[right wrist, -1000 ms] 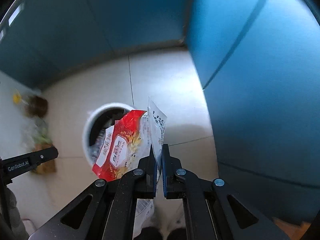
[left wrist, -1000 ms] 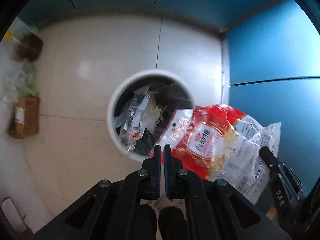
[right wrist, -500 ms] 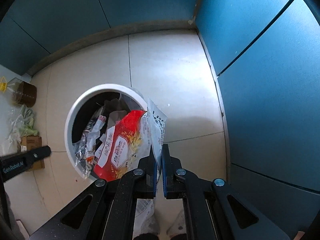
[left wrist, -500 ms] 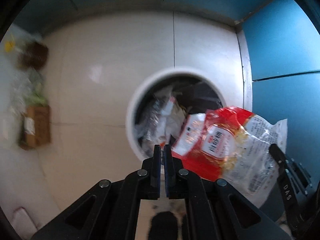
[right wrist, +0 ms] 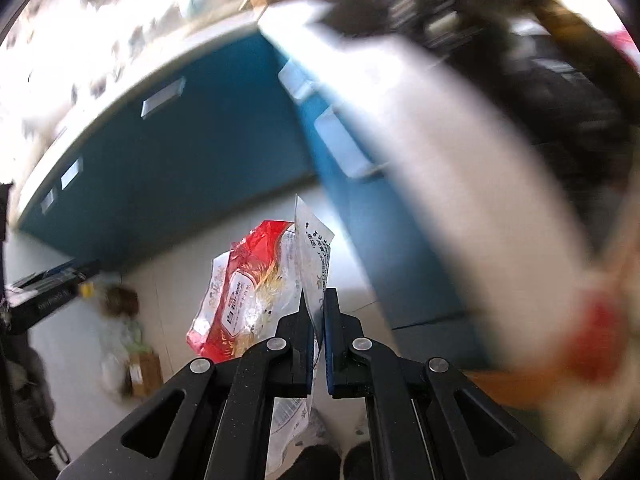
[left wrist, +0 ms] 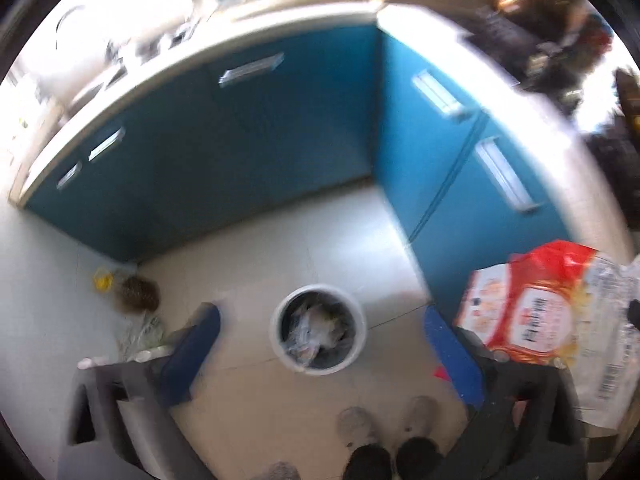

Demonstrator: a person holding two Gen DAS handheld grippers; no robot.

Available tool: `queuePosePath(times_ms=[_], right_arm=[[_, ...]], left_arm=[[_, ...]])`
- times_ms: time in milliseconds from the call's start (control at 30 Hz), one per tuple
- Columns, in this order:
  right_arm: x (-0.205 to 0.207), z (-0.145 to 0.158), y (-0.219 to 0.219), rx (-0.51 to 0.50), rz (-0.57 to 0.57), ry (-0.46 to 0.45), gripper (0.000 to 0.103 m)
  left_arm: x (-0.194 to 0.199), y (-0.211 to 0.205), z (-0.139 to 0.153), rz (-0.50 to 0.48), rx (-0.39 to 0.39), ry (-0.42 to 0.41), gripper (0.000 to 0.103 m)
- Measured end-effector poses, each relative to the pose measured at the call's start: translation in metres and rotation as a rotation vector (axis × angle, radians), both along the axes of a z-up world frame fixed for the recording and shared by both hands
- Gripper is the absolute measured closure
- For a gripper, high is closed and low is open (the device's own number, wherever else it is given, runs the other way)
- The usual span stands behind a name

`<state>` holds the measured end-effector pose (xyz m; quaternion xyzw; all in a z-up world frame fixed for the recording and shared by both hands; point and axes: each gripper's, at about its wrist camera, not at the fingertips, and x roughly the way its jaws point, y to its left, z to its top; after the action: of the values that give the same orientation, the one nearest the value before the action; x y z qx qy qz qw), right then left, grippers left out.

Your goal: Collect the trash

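A white round trash bin (left wrist: pixel 319 290), filled with crumpled wrappers, stands on the tiled floor far below in the left wrist view. My left gripper (left wrist: pixel 320 314) hangs high above the bin. Its jaws are opening wide and nothing is between its blue pads (left wrist: pixel 192 350). A red and clear plastic food bag (right wrist: pixel 248 300) hangs in my right gripper (right wrist: pixel 316 300), which is shut on the bag's clear edge. In the left wrist view the same bag (left wrist: pixel 548 320) is at the right, off to the side of the bin.
Blue cabinets (left wrist: pixel 240 152) under a pale counter (left wrist: pixel 520 112) enclose the floor corner. A brown oil bottle (left wrist: pixel 138 294), plastic scraps and a cardboard box (right wrist: pixel 144 372) lie along the left wall. The person's shoes (left wrist: pixel 416 416) stand near the bin. Both views are blurred.
Both grippers have risen far above the bin, so the counter now shows. The left gripper's jaws went from shut to wide open. The bag stays in the right gripper.
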<state>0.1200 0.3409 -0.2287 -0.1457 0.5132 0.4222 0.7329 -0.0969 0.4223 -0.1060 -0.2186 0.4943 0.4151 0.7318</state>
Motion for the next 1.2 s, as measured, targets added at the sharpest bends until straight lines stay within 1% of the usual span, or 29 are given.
queuePosePath(times_ms=[33,67,100,133,167,233,267,300,333,367,433,500,533,567,600,633,667,700,733,767,800,833,867,900,1000,1033,1067,1100,1200], right_arm=[[0.013,0.015,-0.024,0.009,-0.044,-0.007,0.099],[0.030,0.031,-0.054,0.015,-0.101,-0.022,0.099],[0.051,0.046,-0.095,0.022,-0.179,-0.041,0.099],[0.063,0.053,-0.117,0.027,-0.223,-0.046,0.099],[0.082,0.061,-0.158,0.033,-0.316,-0.060,0.099],[0.106,0.068,-0.210,0.037,-0.432,-0.082,0.099],[0.120,0.068,-0.248,0.041,-0.524,-0.093,0.099],[0.128,0.068,-0.270,0.045,-0.578,-0.092,0.099],[0.139,0.068,-0.291,0.059,-0.635,-0.075,0.099],[0.151,0.060,-0.323,0.082,-0.725,-0.040,0.099],[0.164,0.046,-0.360,0.096,-0.825,-0.015,0.099],[0.174,0.028,-0.389,0.095,-0.907,0.006,0.099],[0.176,0.019,-0.401,0.089,-0.936,0.006,0.099],[0.182,0.008,-0.412,0.078,-0.968,0.008,0.099],[0.187,-0.001,-0.419,0.071,-0.988,0.013,0.099],[0.191,-0.009,-0.426,0.070,-1.007,0.022,0.099],[0.191,-0.016,-0.431,0.069,-1.022,0.033,0.099],[0.192,-0.022,-0.431,0.068,-1.029,0.040,0.099],[0.190,-0.027,-0.429,0.068,-1.033,0.047,0.099],[0.192,-0.033,-0.425,0.068,-1.034,0.055,0.099],[0.191,-0.035,-0.422,0.067,-1.029,0.061,0.099],[0.191,-0.035,-0.417,0.065,-1.020,0.064,0.099],[0.191,-0.034,-0.413,0.067,-1.005,0.070,0.099],[0.192,-0.032,-0.408,0.068,-0.991,0.072,0.099],[0.186,-0.014,-0.388,0.083,-0.926,0.070,0.099],[0.183,-0.006,-0.381,0.090,-0.902,0.064,0.099],[0.181,0.002,-0.372,0.104,-0.872,0.058,0.099],[0.177,0.014,-0.361,0.115,-0.833,0.043,0.099],[0.166,0.051,-0.331,0.158,-0.729,0.009,0.099]], left_arm=[[0.016,-0.015,0.009,-0.031,-0.001,-0.004,0.000],[0.038,-0.034,0.012,-0.078,-0.027,0.000,0.000],[0.055,-0.050,0.017,-0.123,-0.049,-0.004,0.000],[0.080,-0.075,0.019,-0.194,-0.073,-0.021,0.000],[0.097,-0.092,0.022,-0.239,-0.087,-0.027,0.000],[0.140,-0.130,0.024,-0.352,-0.129,-0.051,0.000],[0.165,-0.153,0.027,-0.414,-0.155,-0.070,0.000],[0.187,-0.171,0.026,-0.466,-0.191,-0.083,0.000],[0.207,-0.185,0.024,-0.506,-0.230,-0.089,0.000],[0.229,-0.201,0.019,-0.553,-0.264,-0.083,0.000],[0.262,-0.225,0.003,-0.622,-0.297,-0.047,0.000],[0.291,-0.241,-0.020,-0.670,-0.308,0.009,0.001],[0.301,-0.246,-0.031,-0.684,-0.307,0.039,0.003],[0.309,-0.250,-0.042,-0.698,-0.303,0.074,0.009],[0.313,-0.253,-0.051,-0.707,-0.290,0.107,0.014],[0.315,-0.257,-0.054,-0.719,-0.224,0.130,0.021],[0.312,-0.266,-0.051,-0.742,-0.186,0.139,0.028],[0.310,-0.267,-0.050,-0.757,-0.177,0.133,0.033],[0.308,-0.266,-0.048,-0.755,-0.170,0.132,0.045],[0.306,-0.264,-0.044,-0.753,-0.166,0.125,0.063],[0.303,-0.263,-0.041,-0.756,-0.151,0.126,0.076],[0.301,-0.260,-0.039,-0.759,-0.154,0.119,0.093],[0.298,-0.254,-0.036,-0.746,-0.177,0.103,0.098],[0.295,-0.249,-0.033,-0.736,-0.191,0.090,0.098],[0.283,-0.239,-0.019,-0.708,-0.190,0.049,0.099],[0.275,-0.231,-0.011,-0.692,-0.186,0.029,0.099],[0.265,-0.237,-0.002,-0.683,-0.183,0.014,0.099],[0.262,-0.230,0.005,-0.667,-0.182,0.000,0.099],[0.236,-0.202,0.027,-0.608,-0.166,-0.048,0.099]])
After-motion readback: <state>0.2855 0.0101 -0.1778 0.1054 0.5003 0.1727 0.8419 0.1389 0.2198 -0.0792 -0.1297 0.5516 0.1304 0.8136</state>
